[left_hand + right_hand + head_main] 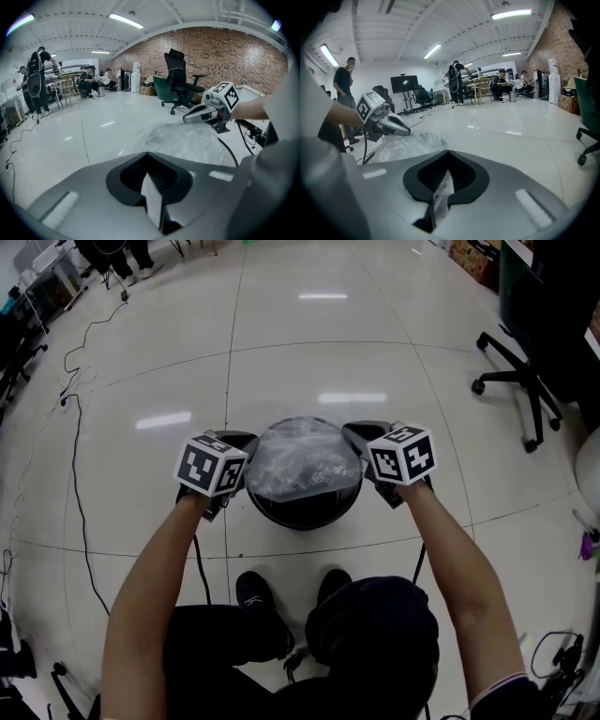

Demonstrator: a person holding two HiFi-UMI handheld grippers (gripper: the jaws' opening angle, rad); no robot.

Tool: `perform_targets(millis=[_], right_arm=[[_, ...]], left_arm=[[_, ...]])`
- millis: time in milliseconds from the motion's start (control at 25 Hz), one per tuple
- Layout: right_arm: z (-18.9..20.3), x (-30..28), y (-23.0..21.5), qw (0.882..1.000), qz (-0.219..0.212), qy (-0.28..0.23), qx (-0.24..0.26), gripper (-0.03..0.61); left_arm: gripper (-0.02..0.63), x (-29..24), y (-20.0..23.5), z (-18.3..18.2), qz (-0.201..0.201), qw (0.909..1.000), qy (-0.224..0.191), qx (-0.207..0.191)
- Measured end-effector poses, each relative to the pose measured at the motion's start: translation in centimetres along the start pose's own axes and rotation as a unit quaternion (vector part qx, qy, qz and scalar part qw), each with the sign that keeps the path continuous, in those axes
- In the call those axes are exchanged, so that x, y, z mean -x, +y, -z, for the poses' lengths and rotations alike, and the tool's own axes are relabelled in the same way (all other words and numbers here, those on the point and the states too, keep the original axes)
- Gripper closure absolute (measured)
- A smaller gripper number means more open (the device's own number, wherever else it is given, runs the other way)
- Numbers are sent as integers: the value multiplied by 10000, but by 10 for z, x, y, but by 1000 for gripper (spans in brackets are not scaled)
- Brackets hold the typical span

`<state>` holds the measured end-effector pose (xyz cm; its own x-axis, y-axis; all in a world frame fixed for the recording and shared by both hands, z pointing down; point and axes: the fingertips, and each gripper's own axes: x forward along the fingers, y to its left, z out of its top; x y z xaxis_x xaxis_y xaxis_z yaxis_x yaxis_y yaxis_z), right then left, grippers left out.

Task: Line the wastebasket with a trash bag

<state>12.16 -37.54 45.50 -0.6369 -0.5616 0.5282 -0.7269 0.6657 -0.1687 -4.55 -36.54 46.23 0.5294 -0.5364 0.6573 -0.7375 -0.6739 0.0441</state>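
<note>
A black round wastebasket (305, 512) stands on the floor in front of the person's feet. A clear plastic trash bag (302, 460) lies bunched over its mouth. My left gripper (246, 444) sits at the basket's left rim and my right gripper (361, 435) at its right rim. In the left gripper view the jaws meet at the tip (147, 153), with a strip of bag film (152, 201) pinched between them. The right gripper view shows the same: closed jaws (449, 152) with crumpled film (439, 194) caught inside. The bag (187, 140) spreads between the two grippers.
A black office chair (520, 381) stands at the right. A cable (75, 446) runs along the floor at the left. The person's shoes (258, 601) are just behind the basket. Several people (37, 75) stand at benches far off.
</note>
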Motion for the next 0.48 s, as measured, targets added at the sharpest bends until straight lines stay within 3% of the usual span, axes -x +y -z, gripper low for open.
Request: perform_targets(millis=[480], right_arm=[[-26, 40, 33, 9984, -147, -420, 363, 577]], left_arm=[[601, 47, -23, -8, -16, 9996, -205, -171]])
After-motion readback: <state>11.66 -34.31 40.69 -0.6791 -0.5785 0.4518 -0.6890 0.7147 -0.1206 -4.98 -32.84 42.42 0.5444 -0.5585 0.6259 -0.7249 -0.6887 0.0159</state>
